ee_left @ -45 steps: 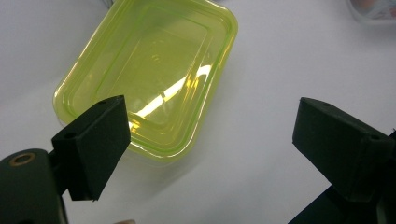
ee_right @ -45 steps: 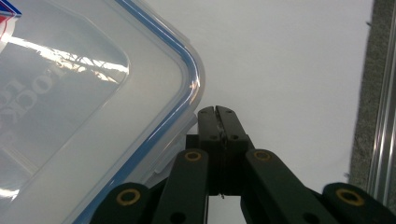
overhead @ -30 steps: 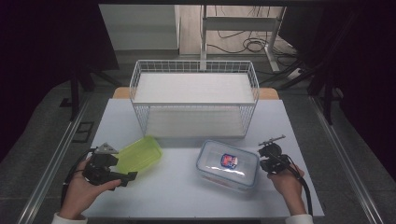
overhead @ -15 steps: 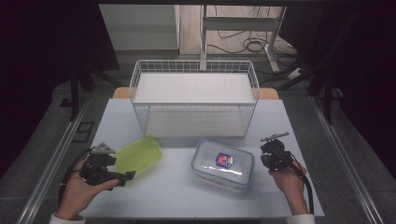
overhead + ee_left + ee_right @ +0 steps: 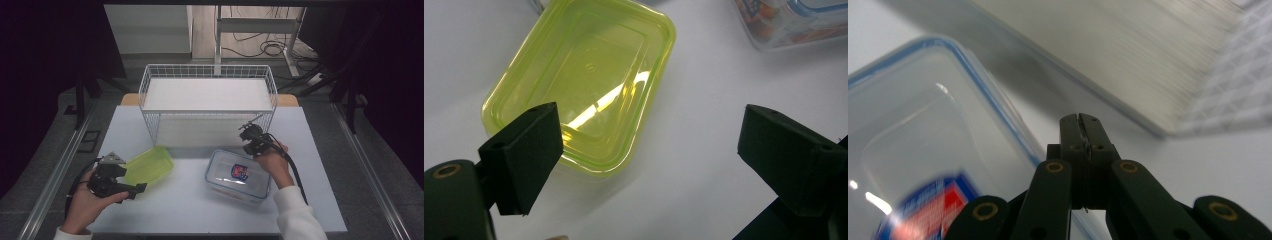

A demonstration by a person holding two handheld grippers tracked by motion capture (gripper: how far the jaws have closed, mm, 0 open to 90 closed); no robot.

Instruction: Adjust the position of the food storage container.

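No word, number or brand can be read anywhere. The one printed mark is a red and blue label (image 5: 240,172) on the lid of the clear rectangular plastic container with a blue-edged lid (image 5: 220,169); in the high view it is too small to make out, and in the right gripper view the same label (image 5: 933,207) is blurred, showing red and blue patches with white shapes that cannot be told as letters.

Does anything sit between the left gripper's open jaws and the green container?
Nothing visible. The left gripper faces the green container across bare table; the clear box lies off to the side.
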